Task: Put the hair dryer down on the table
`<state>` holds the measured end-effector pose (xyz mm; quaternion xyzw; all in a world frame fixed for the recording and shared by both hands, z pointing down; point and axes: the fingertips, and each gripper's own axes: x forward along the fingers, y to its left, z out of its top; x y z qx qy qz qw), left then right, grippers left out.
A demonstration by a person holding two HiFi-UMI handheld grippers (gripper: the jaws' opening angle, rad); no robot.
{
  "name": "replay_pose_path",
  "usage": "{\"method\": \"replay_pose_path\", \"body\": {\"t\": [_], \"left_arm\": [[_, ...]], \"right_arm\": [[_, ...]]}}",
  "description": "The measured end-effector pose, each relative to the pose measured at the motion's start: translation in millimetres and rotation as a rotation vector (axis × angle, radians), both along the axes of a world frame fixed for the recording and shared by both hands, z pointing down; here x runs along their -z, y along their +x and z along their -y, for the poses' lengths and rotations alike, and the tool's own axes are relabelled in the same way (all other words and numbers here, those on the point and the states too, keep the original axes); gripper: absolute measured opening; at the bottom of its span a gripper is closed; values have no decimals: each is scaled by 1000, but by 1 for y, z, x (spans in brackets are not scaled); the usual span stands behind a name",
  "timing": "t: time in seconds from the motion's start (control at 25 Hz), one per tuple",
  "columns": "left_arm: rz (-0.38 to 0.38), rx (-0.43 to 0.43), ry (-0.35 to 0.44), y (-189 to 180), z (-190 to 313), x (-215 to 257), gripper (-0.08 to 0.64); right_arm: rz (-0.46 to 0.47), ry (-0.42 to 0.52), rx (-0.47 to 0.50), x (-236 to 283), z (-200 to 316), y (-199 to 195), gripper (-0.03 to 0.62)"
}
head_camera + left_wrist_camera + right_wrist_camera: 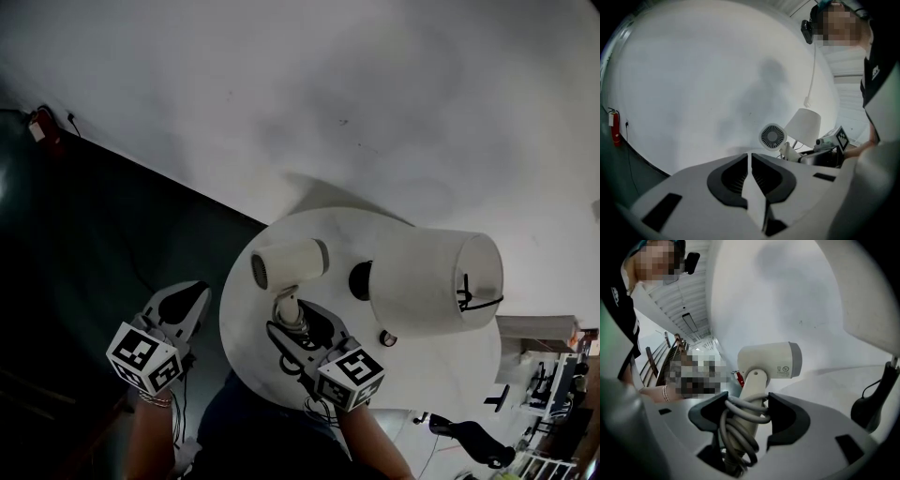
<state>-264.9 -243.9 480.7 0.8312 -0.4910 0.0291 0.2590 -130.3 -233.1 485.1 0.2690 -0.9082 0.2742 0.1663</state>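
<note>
Plainest in right gripper view: cord (737,430) round hair dryer (769,361) handle

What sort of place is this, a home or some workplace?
Probably a workplace or test hall with a staged home corner: a round white table with a table lamp stands by a bare wall, a red fire extinguisher sits against that wall, and desks with equipment show farther off.

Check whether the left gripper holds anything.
No, the left gripper has its jaws closed together with nothing between them.
</note>
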Motion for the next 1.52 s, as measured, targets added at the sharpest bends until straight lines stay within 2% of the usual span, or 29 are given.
{"method": "replay_pose_path", "body": {"t": [0.48, 1.0, 1.2, 1.52], "left_arm": [[5, -44, -71, 0, 8, -30, 38], [-23, -79, -132, 9, 3, -56, 38], [-37, -70, -154, 10, 0, -61, 38], [-42, -81, -167, 12, -5, -68, 38]], "right_arm": [[-102, -113, -58, -58, 11, -3, 285], [-185, -207, -118, -102, 18, -4, 285], [-208, -221, -125, -108, 20, -4, 285], [-269, -185, -109, -114, 26, -8, 285]]}}
